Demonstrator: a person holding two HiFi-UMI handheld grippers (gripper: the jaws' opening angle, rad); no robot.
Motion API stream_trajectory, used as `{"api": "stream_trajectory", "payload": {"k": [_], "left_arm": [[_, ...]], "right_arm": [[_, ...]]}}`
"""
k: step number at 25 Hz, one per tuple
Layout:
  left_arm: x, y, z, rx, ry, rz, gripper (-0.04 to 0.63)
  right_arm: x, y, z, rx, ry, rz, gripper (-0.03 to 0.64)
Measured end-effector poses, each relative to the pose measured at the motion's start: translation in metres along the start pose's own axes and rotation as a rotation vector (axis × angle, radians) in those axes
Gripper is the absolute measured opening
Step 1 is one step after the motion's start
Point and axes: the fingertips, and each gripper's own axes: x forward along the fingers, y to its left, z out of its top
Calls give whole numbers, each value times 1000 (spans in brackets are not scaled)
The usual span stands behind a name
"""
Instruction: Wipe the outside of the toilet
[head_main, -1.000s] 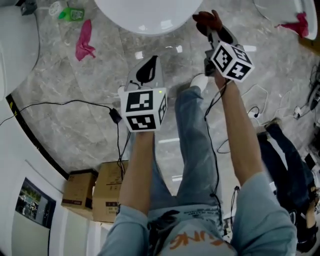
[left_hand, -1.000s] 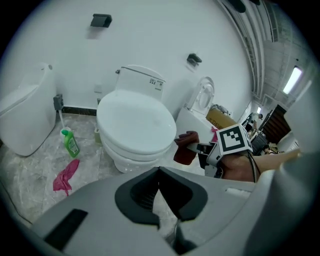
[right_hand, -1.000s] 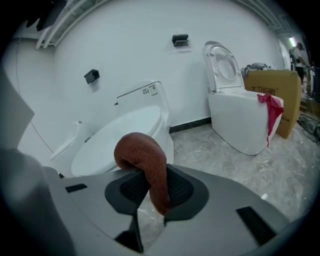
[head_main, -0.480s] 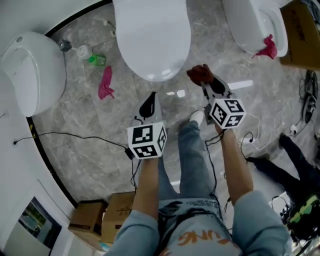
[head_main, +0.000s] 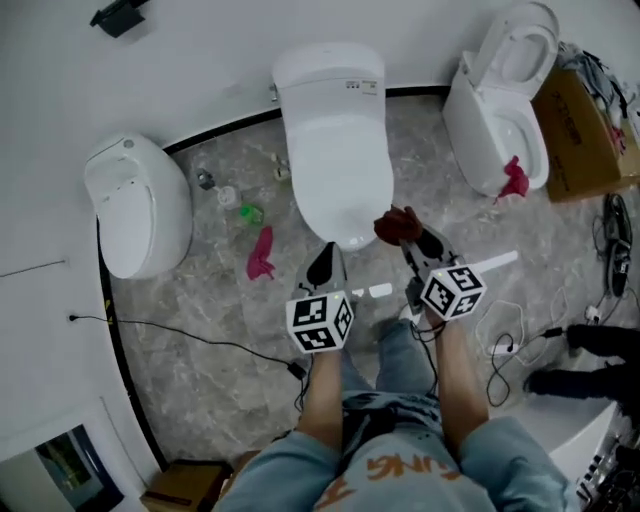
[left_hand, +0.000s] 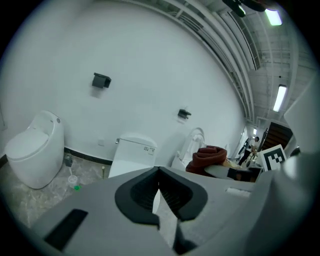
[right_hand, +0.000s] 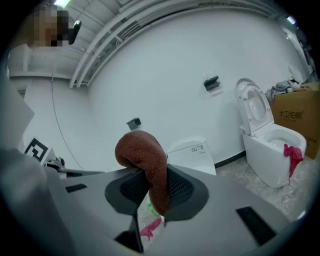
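Observation:
The white toilet (head_main: 335, 150) with its lid down stands just ahead of both grippers, its tank against the wall. My right gripper (head_main: 412, 240) is shut on a dark red cloth (head_main: 398, 226), which it holds close to the bowl's front right side. In the right gripper view the cloth (right_hand: 147, 160) bulges up out of the jaws, with the toilet's tank (right_hand: 192, 150) behind it. My left gripper (head_main: 322, 268) is shut with nothing in it and points at the bowl's front. The left gripper view shows the toilet (left_hand: 132, 152) ahead and the cloth (left_hand: 209, 156) at right.
A second closed toilet (head_main: 135, 205) stands at left. An open one (head_main: 500, 110) at right has a pink rag (head_main: 514, 180) on its rim. Another pink rag (head_main: 261, 252) and small bottles (head_main: 250, 213) lie on the floor. A cardboard box (head_main: 585, 130) and cables (head_main: 500, 330) are at right.
The head view has drawn back, so the whole toilet and both neighbouring ones now show. Both grippers stay low in front of the bowl, with the cloth still in the right one.

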Motion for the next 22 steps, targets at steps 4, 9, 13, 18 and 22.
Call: {"api": "stream_trajectory", "payload": {"k": [4,9,13,18,22], "left_arm": [[-30,4,69,35,-105,-4,-6],[-51,-21,176,132,-283,-67,-6],[-79,-43,212,173,-380,-96,-6],[-93,-69,244,278,-437,-113,-6],[-88,-86,255,335,-445,-128,-6]], "right_arm": [[-8,52,65,-13,-69,34,81],[-12,108,160,-90,-214,75,80],[-33,131,192,-177,-259,93,80],[-49,130,220,-235,-294,68,81],[-57,121,241,-252,-332,60,80]]}}
